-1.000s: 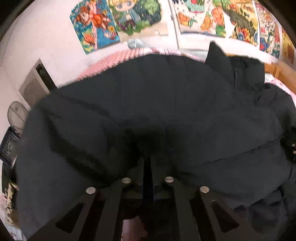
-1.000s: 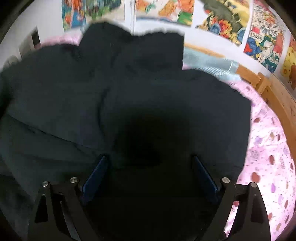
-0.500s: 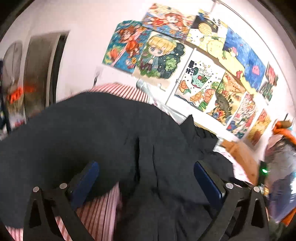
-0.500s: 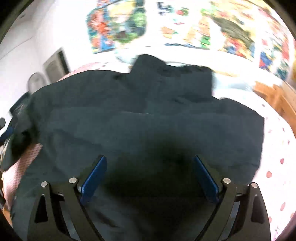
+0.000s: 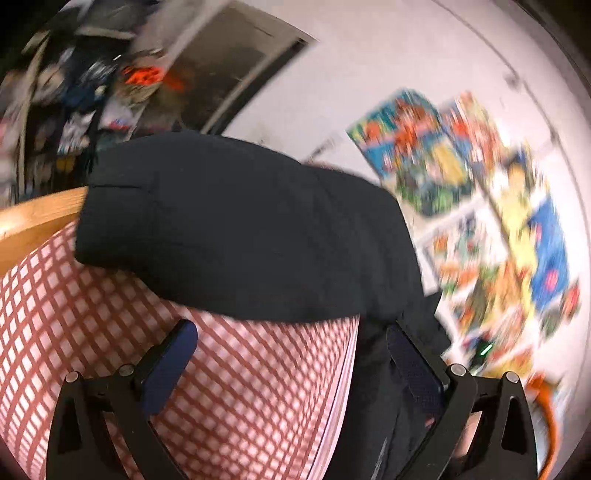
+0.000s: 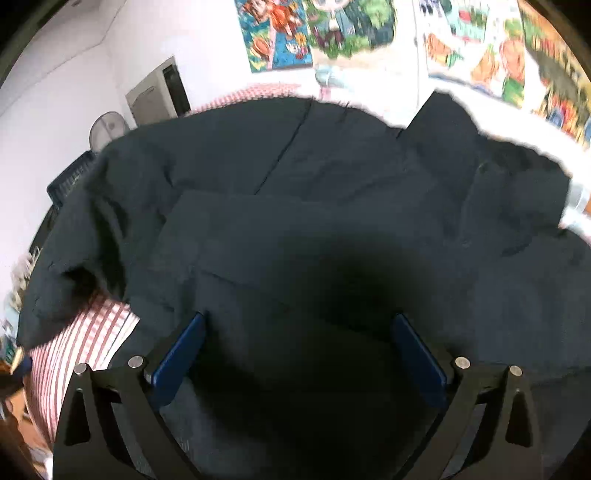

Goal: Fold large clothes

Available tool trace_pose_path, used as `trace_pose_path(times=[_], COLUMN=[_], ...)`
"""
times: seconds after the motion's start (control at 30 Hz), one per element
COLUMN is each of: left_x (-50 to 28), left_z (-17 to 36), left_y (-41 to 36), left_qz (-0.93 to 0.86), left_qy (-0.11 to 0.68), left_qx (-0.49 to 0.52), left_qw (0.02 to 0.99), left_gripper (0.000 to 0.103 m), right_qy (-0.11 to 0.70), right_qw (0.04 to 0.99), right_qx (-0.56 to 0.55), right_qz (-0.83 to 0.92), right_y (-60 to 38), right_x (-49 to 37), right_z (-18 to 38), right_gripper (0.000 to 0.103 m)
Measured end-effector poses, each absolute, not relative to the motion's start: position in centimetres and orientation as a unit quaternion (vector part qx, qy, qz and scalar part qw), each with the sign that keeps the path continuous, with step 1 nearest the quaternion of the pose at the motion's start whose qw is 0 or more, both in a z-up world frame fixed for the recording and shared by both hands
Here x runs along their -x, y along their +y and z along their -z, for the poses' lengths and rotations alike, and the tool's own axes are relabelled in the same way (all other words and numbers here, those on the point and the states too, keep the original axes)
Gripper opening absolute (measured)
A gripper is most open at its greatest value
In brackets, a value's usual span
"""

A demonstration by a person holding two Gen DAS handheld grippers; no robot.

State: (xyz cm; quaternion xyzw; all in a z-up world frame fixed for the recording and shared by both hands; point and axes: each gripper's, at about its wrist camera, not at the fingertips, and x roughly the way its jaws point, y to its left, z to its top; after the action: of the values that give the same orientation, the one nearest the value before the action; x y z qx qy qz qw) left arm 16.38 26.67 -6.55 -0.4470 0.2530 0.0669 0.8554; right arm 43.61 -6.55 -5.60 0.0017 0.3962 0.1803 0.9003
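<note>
Black jacket [image 6: 332,206] across red-checked bedsheet [image 5: 110,314], postered wall [image 5: 480,206] behind

Left gripper [image 5: 291,360] tilts downward, jaws spread wide and empty — right gripper [image 6: 297,347] likewise angled down, its jaws opening, gripping nothing.

We find the garment [image 6: 332,206] spread on the bed sheet [image 5: 229,387], which shows at its left edge. A wooden rail [image 5: 33,218] lies beyond the sheet's left; posters [image 6: 314,29] hang on the wall behind.
</note>
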Motion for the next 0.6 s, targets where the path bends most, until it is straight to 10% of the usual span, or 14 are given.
trace_pose_path(times=[0.27,0.43,0.6], left_x=[-18.2,-18.2,-17.0], left_z=[8.5,9.3,6.9], left_y=[29.0,29.6,28.2], left_qz=[-0.127,-0.177,-0.197], left_qy=[0.219,0.221,0.184], left_qx=[0.524,0.533,0.485], left_qw=[0.813,0.797,0.832], left_gripper=[0.095,0.021,0.008], right_qy=[0.389,0.346,0.340], right_qw=[0.909,0.927,0.933], right_qx=[0.028,0.028,0.022], right_qz=[-0.147,-0.141,-0.112], right_y=[-5.0,-5.3,-6.7], right_x=[-43.7,-41.1,-39.1], right_z=[10.1,10.2,7.1], right_gripper=[0.102,0.102,0.102])
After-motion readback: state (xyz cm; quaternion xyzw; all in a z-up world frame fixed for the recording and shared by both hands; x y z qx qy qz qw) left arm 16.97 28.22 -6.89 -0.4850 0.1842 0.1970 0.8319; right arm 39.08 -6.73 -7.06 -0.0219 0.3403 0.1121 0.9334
